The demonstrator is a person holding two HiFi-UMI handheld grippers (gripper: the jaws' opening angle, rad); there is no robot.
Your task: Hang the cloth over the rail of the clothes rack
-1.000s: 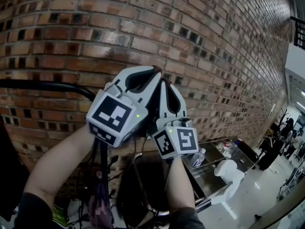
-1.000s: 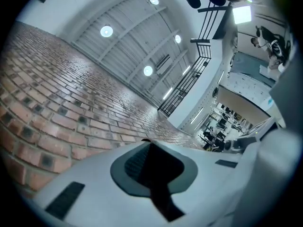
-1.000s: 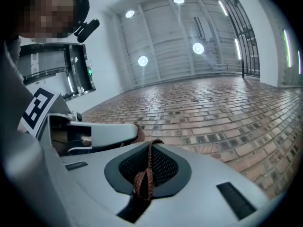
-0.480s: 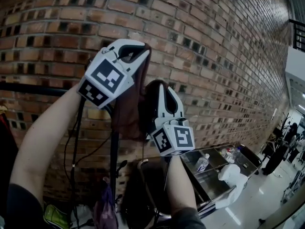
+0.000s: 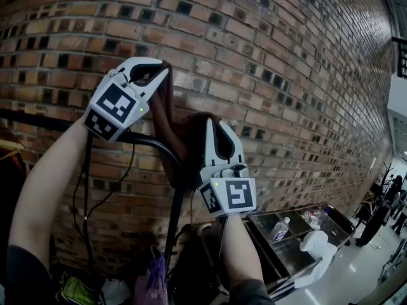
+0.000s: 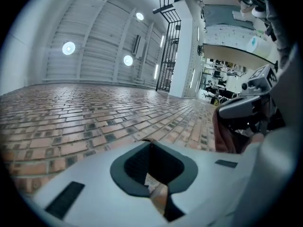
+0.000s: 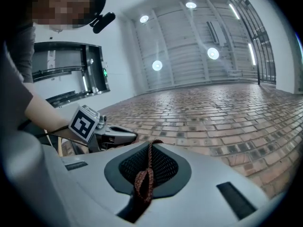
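Observation:
A dark reddish-brown cloth (image 5: 173, 129) hangs stretched between my two grippers, in front of the brick wall. My left gripper (image 5: 159, 72) is raised high at upper left and is shut on one edge of the cloth (image 6: 158, 193). Lower and to the right, my right gripper (image 5: 213, 122) is shut on the other edge, where a brown fold (image 7: 143, 181) shows pinched between its jaws. The black rail (image 5: 76, 129) of the clothes rack runs from the left and bends down into a post (image 5: 175, 215) just behind and below the cloth. Whether the cloth touches the rail I cannot tell.
The brick wall (image 5: 286, 56) stands close behind. A metal cart (image 5: 286, 240) with bottles and a white object is at lower right. Cables (image 5: 86, 189) hang from the rack, with bags and a purple item (image 5: 152, 278) below.
Both grippers rose and moved apart: the left swung up and to the left, and the cloth spread out between them over the rack's bend.

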